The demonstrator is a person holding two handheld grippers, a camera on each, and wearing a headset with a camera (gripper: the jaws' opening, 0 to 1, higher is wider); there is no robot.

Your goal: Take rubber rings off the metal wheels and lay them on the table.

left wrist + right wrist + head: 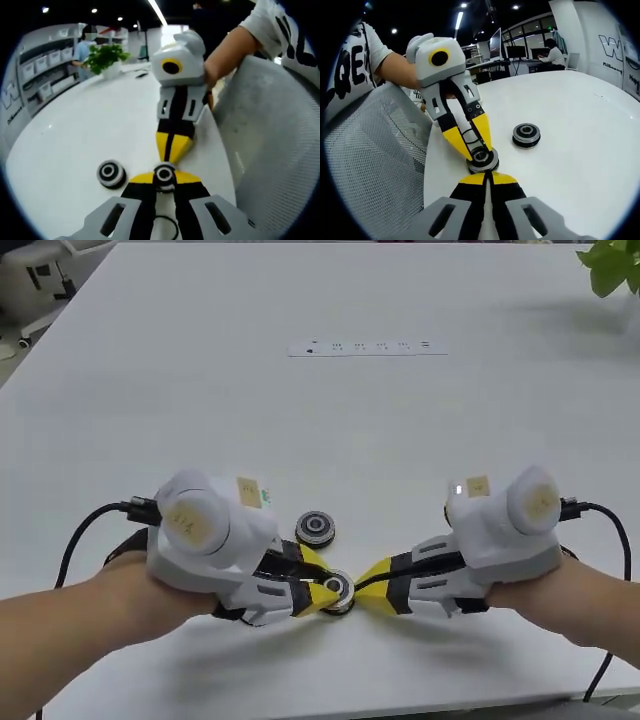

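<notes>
Left gripper (322, 592) jaws are clamped on a metal wheel (338, 588), laid flat, axis upright; right gripper (360, 585) jaws, pressed together, are set at its rim.

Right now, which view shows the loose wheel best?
Right gripper view: the loose wheel lies unobstructed, with ring and hub sharp. The left gripper view shows the wheel blurrier; the head view shows it small.

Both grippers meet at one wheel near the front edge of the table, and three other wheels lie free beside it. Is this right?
Not quite. The left gripper and right gripper do meet at one wheel near the front edge of the table, but just one other wheel lies free beside it, not three. The head view shows this.
</notes>
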